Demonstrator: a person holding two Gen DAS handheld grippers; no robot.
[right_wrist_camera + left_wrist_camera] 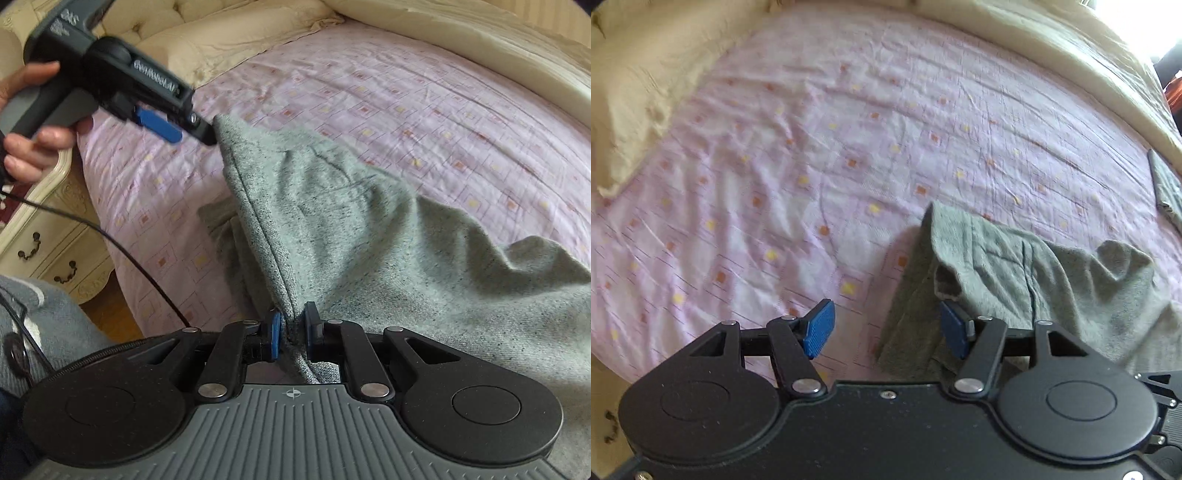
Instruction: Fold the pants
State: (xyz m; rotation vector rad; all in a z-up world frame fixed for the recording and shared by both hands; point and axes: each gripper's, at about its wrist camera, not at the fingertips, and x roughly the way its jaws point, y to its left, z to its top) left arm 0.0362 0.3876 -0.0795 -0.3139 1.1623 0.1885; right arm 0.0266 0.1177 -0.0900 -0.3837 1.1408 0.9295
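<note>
Right tongs (291, 328) pinch the grey pants (332, 221); left tongs (886, 328) gape, pads clear of cloth.

Pants (332, 221) on bedsheet (406, 110)

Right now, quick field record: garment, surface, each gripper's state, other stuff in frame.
garment: grey pants, bunched, partly lifted off the bed
surface: pink patterned bedsheet
right gripper: jaws shut on a pants seam fold
left gripper: jaws open, nothing clamped; pants edge drapes by one pad
left hand: holds the gripper handle
other: folded grey cloth at far sheet edge; cream pillow; nightstand
</note>
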